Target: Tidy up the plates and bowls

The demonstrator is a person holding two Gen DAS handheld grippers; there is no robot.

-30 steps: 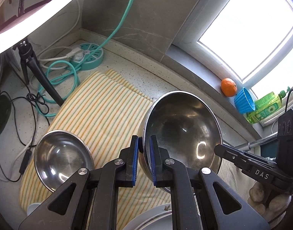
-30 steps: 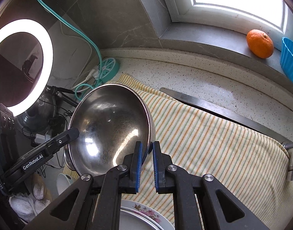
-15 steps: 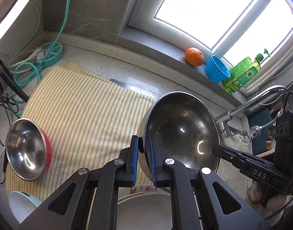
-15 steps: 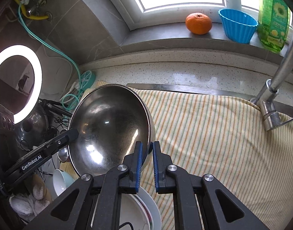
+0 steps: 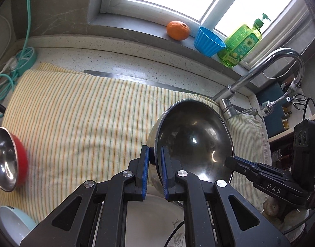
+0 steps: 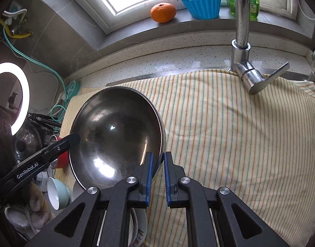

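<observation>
Pinched tight on the near rim of the steel bowl with the left gripper; pinched just as tight on the opposite rim with the right gripper. Hanging in the air between the two, tilted on edge, open side facing the cameras, above the striped towel and partly over the plates at the near edge.

Likely troubles from here:

- Slipping out of one grip. Thin, polished, curved metal under narrow pads, so little to bite on; any pulling apart or twisting of the two hands against each other probably enough to work a rim loose.
- Dropping onto the plates. Flowered china directly below the lower edge, so a lost grip there probably means a chip or a crack, not just noise.
- Knocking the faucet. Standing near on the right side of the towel, with its lever sticking out over the cloth; a wide swing that way risks a clang and a jolted hold.
- Setting down crooked. Still on edge, so lowering without levelling first risks rolling or rocking on the soft towel.
- Bumping the red bowl or the pale blue bowl at the left edge if carried that way too low.
</observation>
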